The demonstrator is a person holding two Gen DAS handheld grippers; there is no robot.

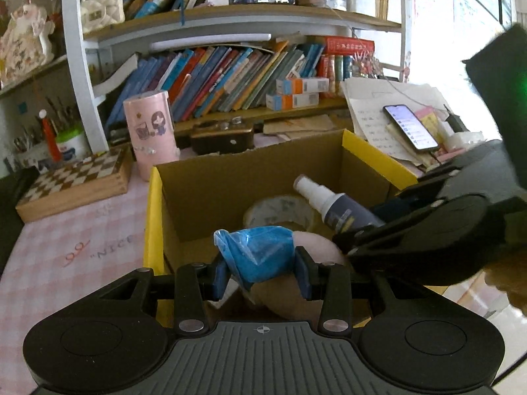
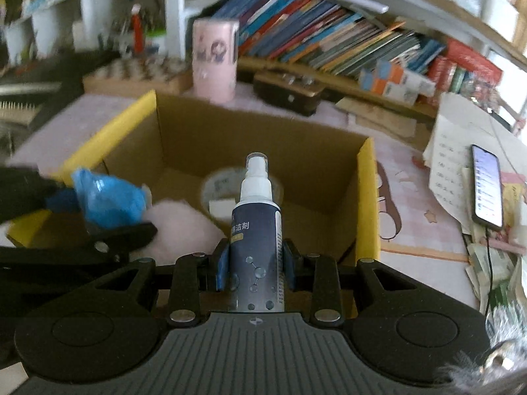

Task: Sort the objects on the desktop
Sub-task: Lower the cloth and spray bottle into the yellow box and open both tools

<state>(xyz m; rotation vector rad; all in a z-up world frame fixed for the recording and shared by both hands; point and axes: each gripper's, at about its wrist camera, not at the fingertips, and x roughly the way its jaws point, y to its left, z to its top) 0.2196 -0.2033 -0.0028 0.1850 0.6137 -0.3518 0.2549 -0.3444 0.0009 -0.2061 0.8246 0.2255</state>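
Observation:
An open cardboard box [image 1: 230,177] with yellow flaps stands on the pink checked desk. My left gripper [image 1: 262,273] is shut on a crumpled blue plastic bag [image 1: 260,253] and holds it over the box's near edge. My right gripper [image 2: 255,263] is shut on a dark spray bottle [image 2: 257,230] with a white nozzle, held over the box's opening beside the left gripper. Inside the box lie a roll of tape [image 2: 224,184] and a soft pink thing [image 2: 178,227].
Behind the box stand a pink cylinder [image 1: 151,131] and a brown case [image 1: 224,136]. A wooden chessboard box [image 1: 75,181] lies at the left. A lit phone [image 1: 411,128] rests on loose papers at the right. Bookshelves line the back.

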